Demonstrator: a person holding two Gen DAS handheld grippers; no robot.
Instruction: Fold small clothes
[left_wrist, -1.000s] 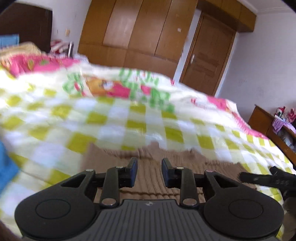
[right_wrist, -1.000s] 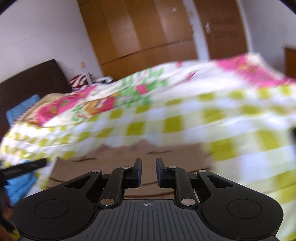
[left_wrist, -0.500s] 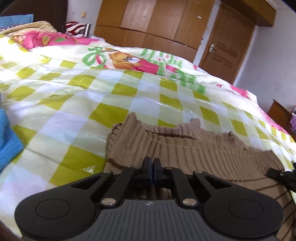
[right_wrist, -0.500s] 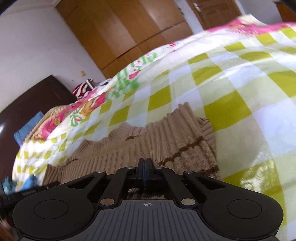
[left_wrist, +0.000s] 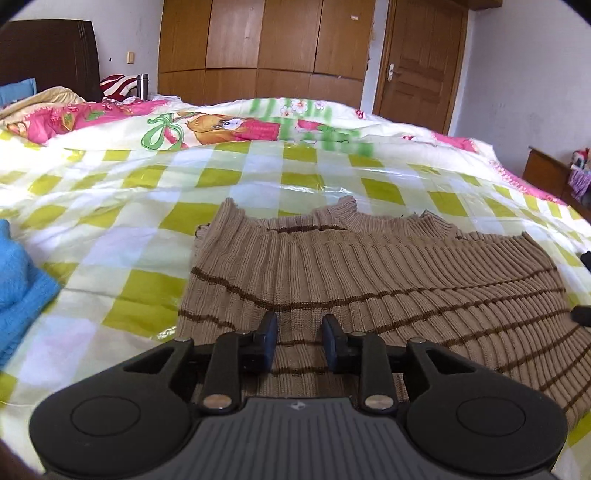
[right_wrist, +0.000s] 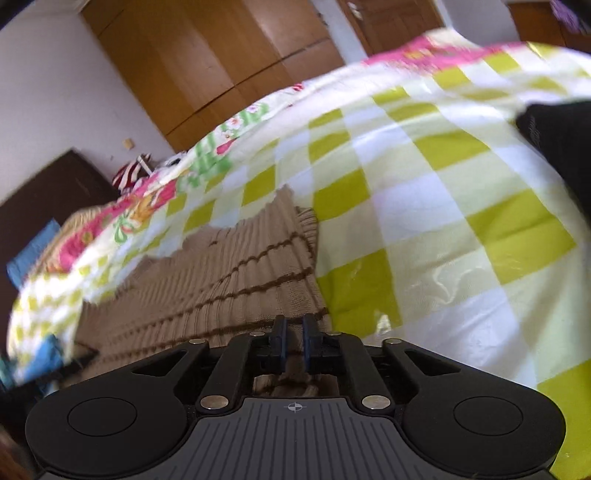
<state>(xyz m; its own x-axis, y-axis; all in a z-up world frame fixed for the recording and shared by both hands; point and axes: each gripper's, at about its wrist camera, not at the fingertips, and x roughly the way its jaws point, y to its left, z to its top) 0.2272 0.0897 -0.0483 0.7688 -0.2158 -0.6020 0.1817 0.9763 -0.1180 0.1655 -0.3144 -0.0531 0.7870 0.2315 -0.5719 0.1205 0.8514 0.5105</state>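
sweater (left_wrist: 369, 280): flat on bed (left_wrist: 122, 229), long axis left-right, collar toward wardrobe
left gripper (left_wrist: 298, 341): jaws apart, opening, over hem
right gripper (right_wrist: 293, 341): jaws opening, slim gap, gripping nothing

We see the left gripper (left_wrist: 298, 341) as a matte black body with a ribbed grey centre plate bearing a small emblem, two round recessed discs at its sides, and silver screw heads on the linkage arms. Its fingers (left_wrist: 266, 338) are black with dark blue pads. The right gripper (right_wrist: 293, 345) has the same build, with a crosshair mark on its plate.
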